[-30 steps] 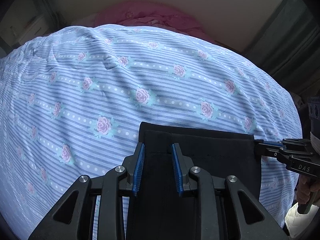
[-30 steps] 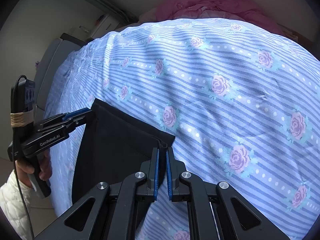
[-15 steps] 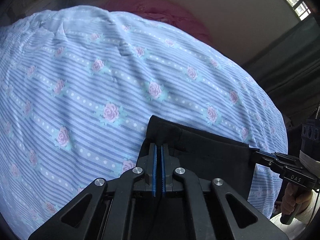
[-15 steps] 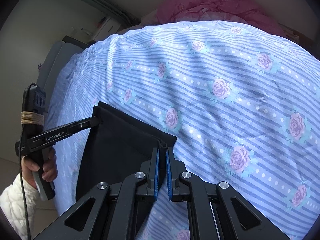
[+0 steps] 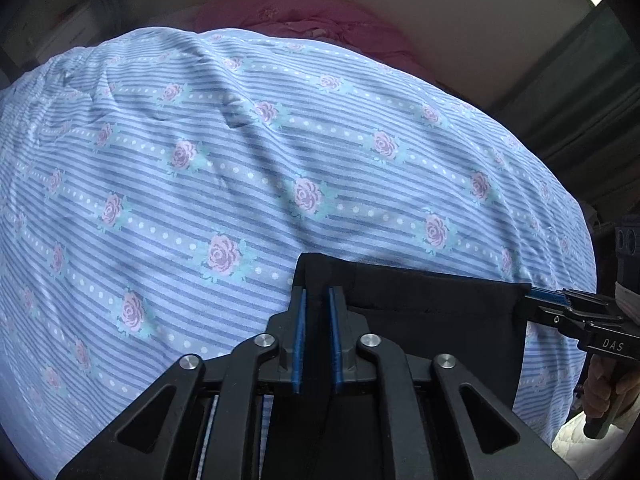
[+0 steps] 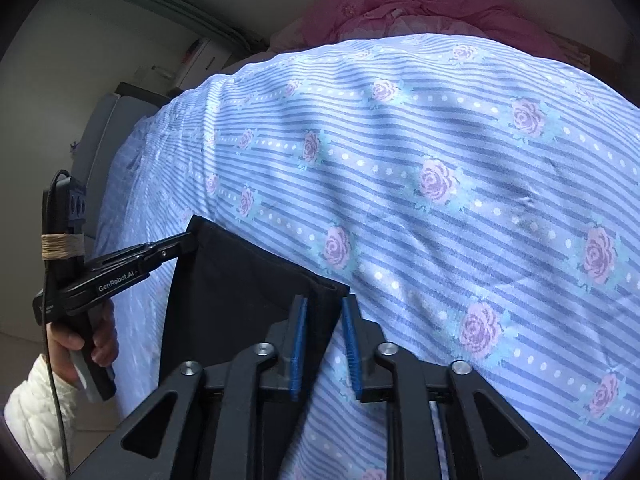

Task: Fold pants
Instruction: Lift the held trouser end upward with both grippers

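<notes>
The black pants (image 5: pixel 424 316) lie flat on the near part of the bed, their far edge straight across; they also show in the right wrist view (image 6: pixel 240 292). My left gripper (image 5: pixel 317 300) is open, its blue pads either side of the pants' far left corner. My right gripper (image 6: pixel 324 308) is open around the far right corner. Each gripper shows in the other's view: the right one (image 5: pixel 540 296) at the right corner, the left one (image 6: pixel 188 240) at the left corner.
The bed (image 5: pixel 240 168) has a blue striped cover with pink roses, slightly creased. A pink blanket (image 6: pixel 420 4) lies bunched at the far end. A white cabinet (image 6: pixel 200 60) stands by the wall at the far left. Dark curtains (image 5: pixel 580 112) hang to the right.
Both grippers were shut on the pants' far corners half a second ago; both have now opened and let go. The pants' far edge lies on the bed.
</notes>
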`<control>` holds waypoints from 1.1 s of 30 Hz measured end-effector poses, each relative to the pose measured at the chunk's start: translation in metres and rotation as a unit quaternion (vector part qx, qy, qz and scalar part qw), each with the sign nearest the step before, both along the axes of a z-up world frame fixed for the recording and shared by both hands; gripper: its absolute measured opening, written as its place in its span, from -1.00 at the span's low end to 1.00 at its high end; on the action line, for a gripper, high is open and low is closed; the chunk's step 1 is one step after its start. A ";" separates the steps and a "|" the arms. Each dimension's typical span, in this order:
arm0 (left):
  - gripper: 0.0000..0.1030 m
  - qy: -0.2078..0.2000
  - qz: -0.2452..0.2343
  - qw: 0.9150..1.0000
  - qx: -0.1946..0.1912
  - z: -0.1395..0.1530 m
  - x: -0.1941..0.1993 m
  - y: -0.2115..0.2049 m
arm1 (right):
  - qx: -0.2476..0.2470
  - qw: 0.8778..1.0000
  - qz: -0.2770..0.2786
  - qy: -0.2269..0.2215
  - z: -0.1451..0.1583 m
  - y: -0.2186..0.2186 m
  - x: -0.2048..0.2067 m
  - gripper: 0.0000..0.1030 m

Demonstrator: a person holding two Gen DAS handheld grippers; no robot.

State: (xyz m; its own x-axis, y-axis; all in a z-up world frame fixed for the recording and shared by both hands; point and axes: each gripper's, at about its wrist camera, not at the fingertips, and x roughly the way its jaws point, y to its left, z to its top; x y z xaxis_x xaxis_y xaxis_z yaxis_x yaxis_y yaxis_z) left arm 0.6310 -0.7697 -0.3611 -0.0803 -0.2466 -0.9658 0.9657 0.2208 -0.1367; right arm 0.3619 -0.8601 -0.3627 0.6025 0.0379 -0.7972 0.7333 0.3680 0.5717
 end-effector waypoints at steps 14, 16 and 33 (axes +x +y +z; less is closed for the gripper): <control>-0.20 0.048 0.036 0.998 -0.002 -0.026 0.021 -0.022 | 0.045 0.997 -0.004 -0.056 -0.032 -0.007 -0.006 -0.35; -0.22 0.071 0.048 0.996 -0.003 -0.030 0.021 -0.023 | 0.045 0.997 0.004 -0.059 -0.035 -0.008 -0.001 -0.36; -0.75 0.067 0.062 0.987 -0.136 0.111 -0.006 0.043 | -0.073 0.991 0.058 -0.091 0.107 0.031 -0.001 -0.75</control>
